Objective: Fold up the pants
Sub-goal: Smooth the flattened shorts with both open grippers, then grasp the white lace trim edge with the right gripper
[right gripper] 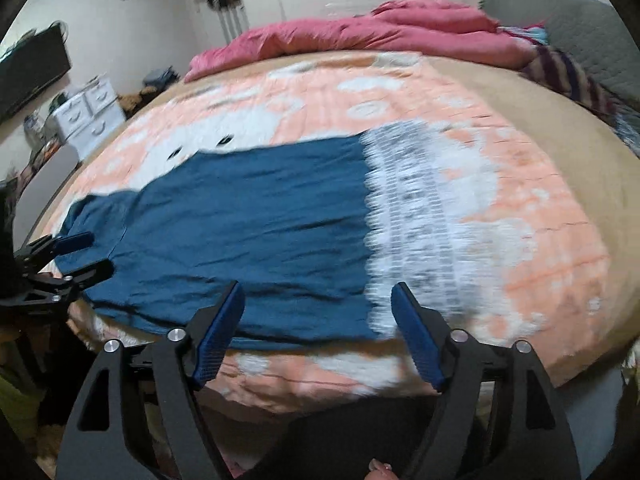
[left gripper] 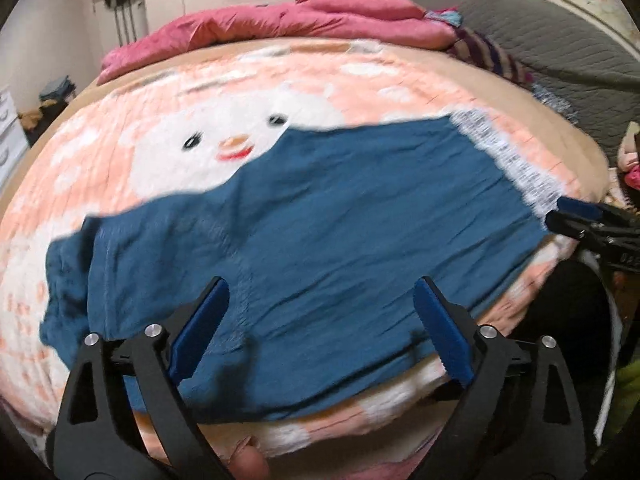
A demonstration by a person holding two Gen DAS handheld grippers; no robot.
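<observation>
Teal-blue pants (left gripper: 304,216) with a white-and-grey lace hem (left gripper: 516,160) lie spread flat across the near side of the bed, hem to the right. My left gripper (left gripper: 322,292) is open and empty, its jaws wide apart above the pants' left part. My right gripper (right gripper: 318,300) is open and empty above the near edge of the pants (right gripper: 256,220), near where the blue cloth meets the lace hem (right gripper: 412,216). Each gripper shows in the other's view: the right one (left gripper: 560,212) at the far right, the left one (right gripper: 88,252) at the far left.
The bed carries a peach and white blanket with a snowman face (left gripper: 224,140). A crumpled pink duvet (left gripper: 280,20) lies along the far side. A grey quilted headboard (left gripper: 560,40) is at the right. White drawers (right gripper: 88,108) stand beyond the bed's left side.
</observation>
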